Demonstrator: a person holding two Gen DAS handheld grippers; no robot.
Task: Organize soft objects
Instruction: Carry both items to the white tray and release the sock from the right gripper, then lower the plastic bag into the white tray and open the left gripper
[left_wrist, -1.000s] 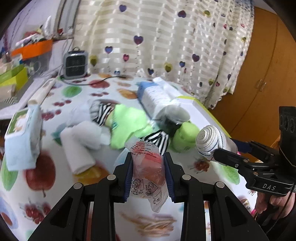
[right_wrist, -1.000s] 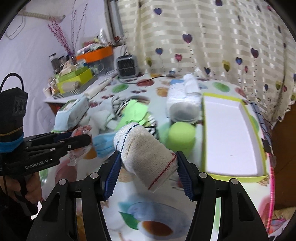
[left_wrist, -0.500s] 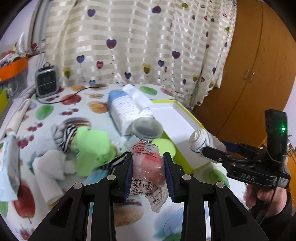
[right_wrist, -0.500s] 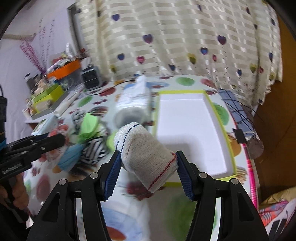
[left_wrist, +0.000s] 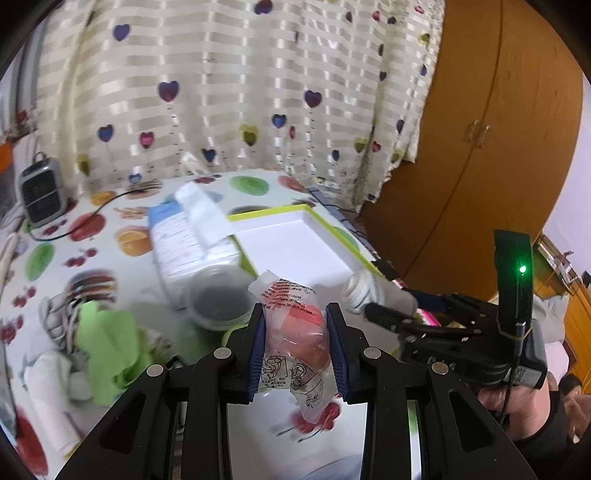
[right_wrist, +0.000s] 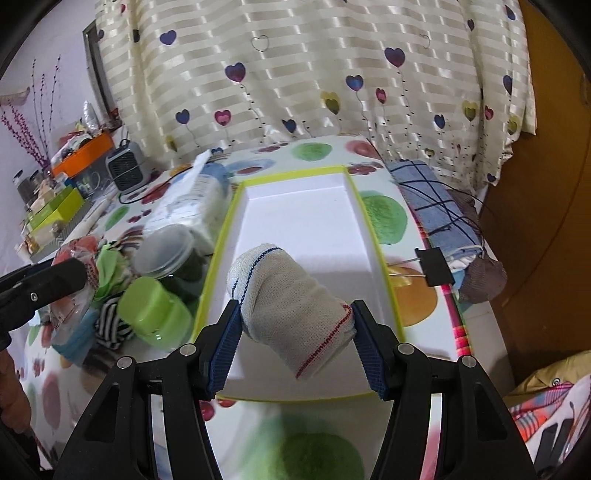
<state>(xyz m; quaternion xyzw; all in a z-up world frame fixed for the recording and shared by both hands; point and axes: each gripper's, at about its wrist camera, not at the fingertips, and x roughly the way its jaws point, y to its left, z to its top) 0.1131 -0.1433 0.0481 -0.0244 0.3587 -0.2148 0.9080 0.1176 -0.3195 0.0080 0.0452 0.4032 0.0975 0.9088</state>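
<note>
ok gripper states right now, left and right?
Left gripper: closed on the plastic packet.
Right gripper: closed on the rolled white cloth, over the tray.

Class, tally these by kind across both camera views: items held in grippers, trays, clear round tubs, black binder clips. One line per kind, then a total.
Held items: 2, rolled white cloth in right gripper, plastic packet in left gripper
Trays: 1
Clear round tubs: 1
Black binder clips: 1
Total: 5

Tray (right_wrist: 369, 229) right of wipes pack (right_wrist: 184, 210), jar (right_wrist: 162, 251) before pack
</note>
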